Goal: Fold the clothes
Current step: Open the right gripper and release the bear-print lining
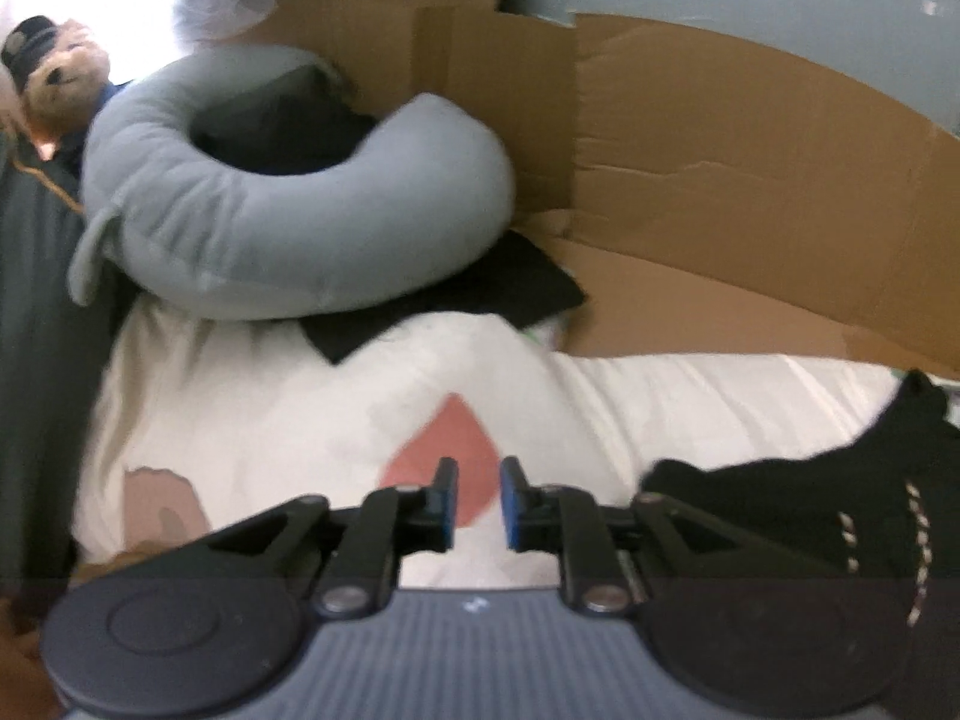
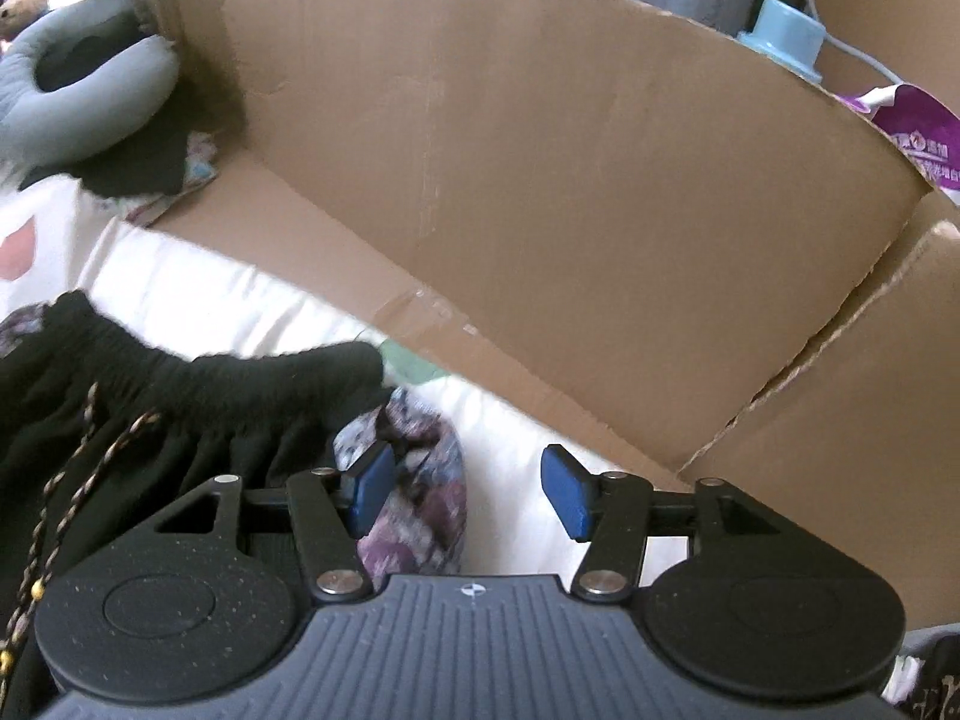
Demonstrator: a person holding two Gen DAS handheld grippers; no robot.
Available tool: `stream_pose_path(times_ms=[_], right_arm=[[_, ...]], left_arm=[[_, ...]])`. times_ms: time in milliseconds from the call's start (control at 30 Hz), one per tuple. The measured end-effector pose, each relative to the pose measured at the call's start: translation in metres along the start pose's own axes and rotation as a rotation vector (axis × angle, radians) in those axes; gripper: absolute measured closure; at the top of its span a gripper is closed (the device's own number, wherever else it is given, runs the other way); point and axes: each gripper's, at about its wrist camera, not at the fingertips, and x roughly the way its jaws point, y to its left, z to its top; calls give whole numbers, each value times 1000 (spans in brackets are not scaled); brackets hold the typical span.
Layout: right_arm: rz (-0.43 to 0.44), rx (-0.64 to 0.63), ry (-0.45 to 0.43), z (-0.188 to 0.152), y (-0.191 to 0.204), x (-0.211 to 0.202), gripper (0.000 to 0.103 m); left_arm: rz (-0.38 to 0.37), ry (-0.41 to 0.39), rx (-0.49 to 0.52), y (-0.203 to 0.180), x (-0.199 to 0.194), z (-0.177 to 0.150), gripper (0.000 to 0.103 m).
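A black garment with a gathered elastic waistband point(image 2: 198, 384) and a braided drawstring point(image 2: 66, 492) lies on a white bedsheet point(image 1: 252, 408), waistband turned toward the cardboard, which suggests it has been laid out flat so the folding can start from that edge. The right gripper point(image 2: 468, 495) hangs over the waistband's end with its fingers point(image 2: 564, 492) spread apart and nothing pinched between them; a patch of floral purple cloth point(image 2: 420, 480) shows on the sheet in the gap, and whether it is lining or a separate piece I cannot tell. The left gripper point(image 1: 479, 504) sits over a bare stretch of sheet marked with a pink heart point(image 1: 447, 450), its fingers parted only a little and holding nothing, while the garment's dark edge lies off to its right, apart from it. Both tools angle downward near the garment's top corners, so my guess is that they are poised to take a fresh hold there. Counted: one black garment, one drawstring with two hanging strands, two grippers, one grey U-shaped pillow point(image 1: 288, 210) resting on a dark folded cloth point(image 1: 456, 306), one stuffed bear point(image 1: 57, 78), one large cardboard sheet point(image 2: 540, 180) propped behind the bed as a backdrop, one pale blue bottle cap point(image 2: 783, 36) and one purple packet point(image 2: 918, 132) beyond it.
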Motion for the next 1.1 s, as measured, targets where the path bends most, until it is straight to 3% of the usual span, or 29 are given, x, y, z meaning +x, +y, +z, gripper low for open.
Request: stream_pose_path(times_ms=[33,233,367,467,700,833,967,1100], right_arm=[[9,-4,5,-2,0,-3,42],[69,-54,25,-23,-1,-16,40],[66,-27,23,-43,-11,-18,40],[62,-25,3,-61,-19,-27,40],[100,39,57,-108,-53,-55,40],[119,76,63,-140,-67,-74,40],[129,82,70,-162,-68,-85,40],[133,61,52,-179,-62,-100,40]], left_arm=[[-10,3,13,-5,0,0,71],[-20,27,14,-25,14,-6,70],[-26,67,70,-43,32,-9,69],[-41,99,98,-49,48,-9,59],[-19,183,102,-53,73,-14,60],[-97,245,65,-47,78,-16,91],[-95,251,151,-54,73,-15,96],[-41,146,143,-47,57,-9,97]])
